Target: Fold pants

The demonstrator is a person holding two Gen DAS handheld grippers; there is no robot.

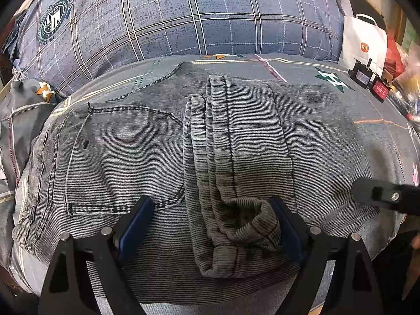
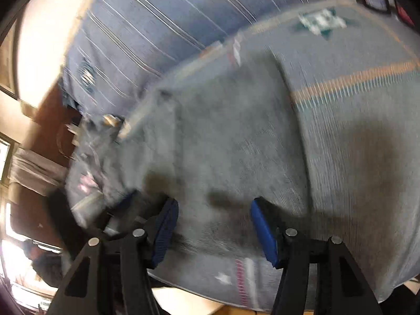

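Plaid bedding (image 1: 328,97) carries folded pants (image 1: 162,157), legs seemingly running away; both tongs (image 1: 210,223) (image 2: 214,225) gape empty.

This is looking like a bedroom in a home. A bed dressed in grey patterned bedding (image 1: 328,131) is filling the lower and middle frame of the left wrist view, and a large blue plaid pillow (image 1: 183,15) with a round crest is lying across the top. At the upper right a white paper shopping bag (image 1: 363,44) is standing among household clutter. In the blurred right wrist view, bright daylight is coming in at the left edge.
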